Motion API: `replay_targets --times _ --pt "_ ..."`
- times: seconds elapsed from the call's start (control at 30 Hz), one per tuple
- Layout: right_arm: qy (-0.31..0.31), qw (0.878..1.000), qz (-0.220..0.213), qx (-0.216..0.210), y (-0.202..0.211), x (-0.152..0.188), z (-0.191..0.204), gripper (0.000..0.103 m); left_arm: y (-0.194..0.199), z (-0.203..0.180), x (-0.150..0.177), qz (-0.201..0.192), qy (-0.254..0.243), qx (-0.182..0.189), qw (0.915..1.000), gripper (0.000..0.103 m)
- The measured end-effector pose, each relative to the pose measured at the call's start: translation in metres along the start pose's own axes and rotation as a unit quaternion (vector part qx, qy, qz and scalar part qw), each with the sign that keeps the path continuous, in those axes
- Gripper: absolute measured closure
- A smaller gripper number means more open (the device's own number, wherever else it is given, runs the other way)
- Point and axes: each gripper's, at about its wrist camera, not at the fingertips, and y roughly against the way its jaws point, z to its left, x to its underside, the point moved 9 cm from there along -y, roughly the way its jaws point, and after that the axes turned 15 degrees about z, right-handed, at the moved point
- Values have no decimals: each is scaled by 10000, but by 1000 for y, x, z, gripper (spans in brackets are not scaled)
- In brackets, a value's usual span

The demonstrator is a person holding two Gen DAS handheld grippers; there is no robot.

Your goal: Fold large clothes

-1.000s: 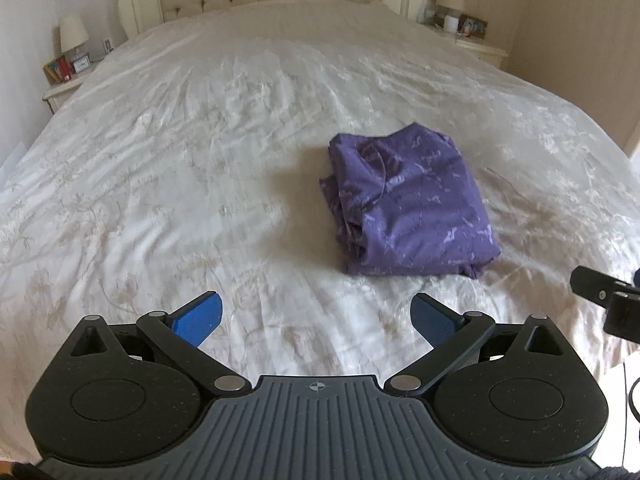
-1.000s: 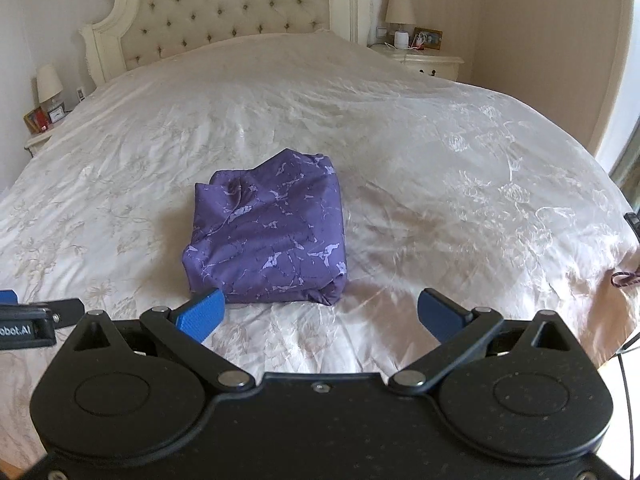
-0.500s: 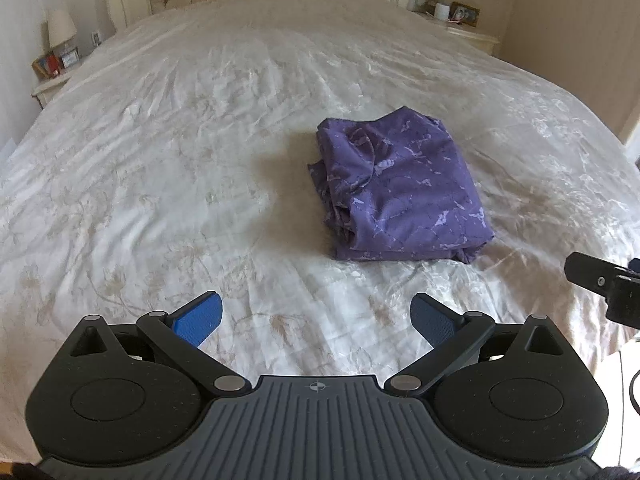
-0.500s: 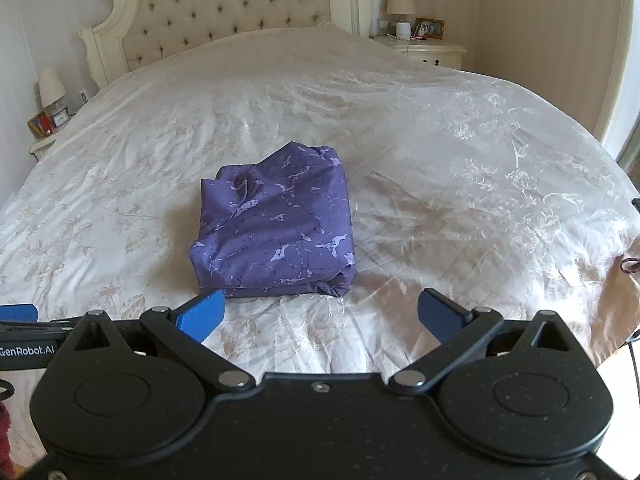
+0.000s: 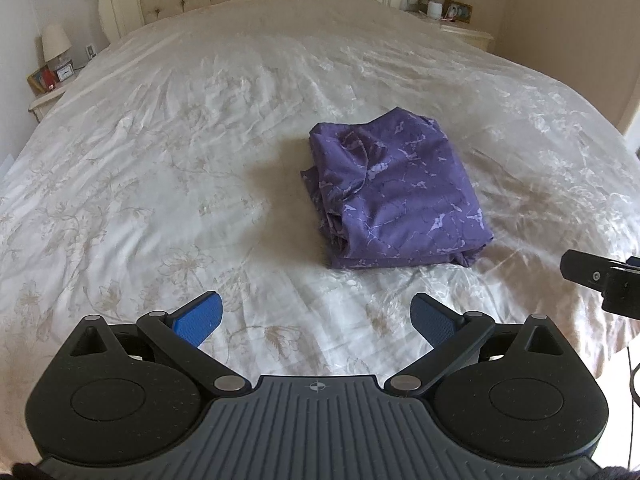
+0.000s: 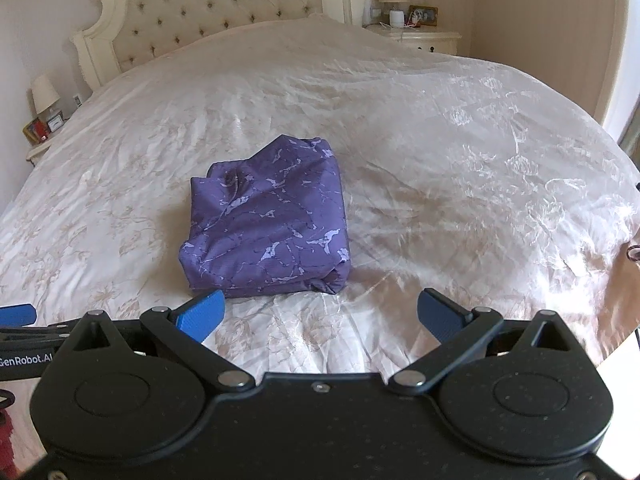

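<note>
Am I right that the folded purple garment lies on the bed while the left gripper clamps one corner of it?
Not quite. The folded purple garment does lie on the bed, but the left gripper is open and holds nothing, short of the cloth, as the left wrist view shows.

Your left gripper: matte black twin round housings, grey ribbed centre plate with a small crosshair mark, silver pivot pins on the black link arms, blue textured pads on the fingers. Your right gripper: same build but the centre plate is plain speckled black with one small screw. White "GenRobot.AI" lettering shows on the left unit's side in the right wrist view.
</note>
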Motion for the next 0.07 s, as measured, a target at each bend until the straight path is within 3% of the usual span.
replay_targets --times 0.07 --pt "-38 10000 22 -20 -3 -1 -3 1 -2 -1 -2 14 9 -39 10000 1"
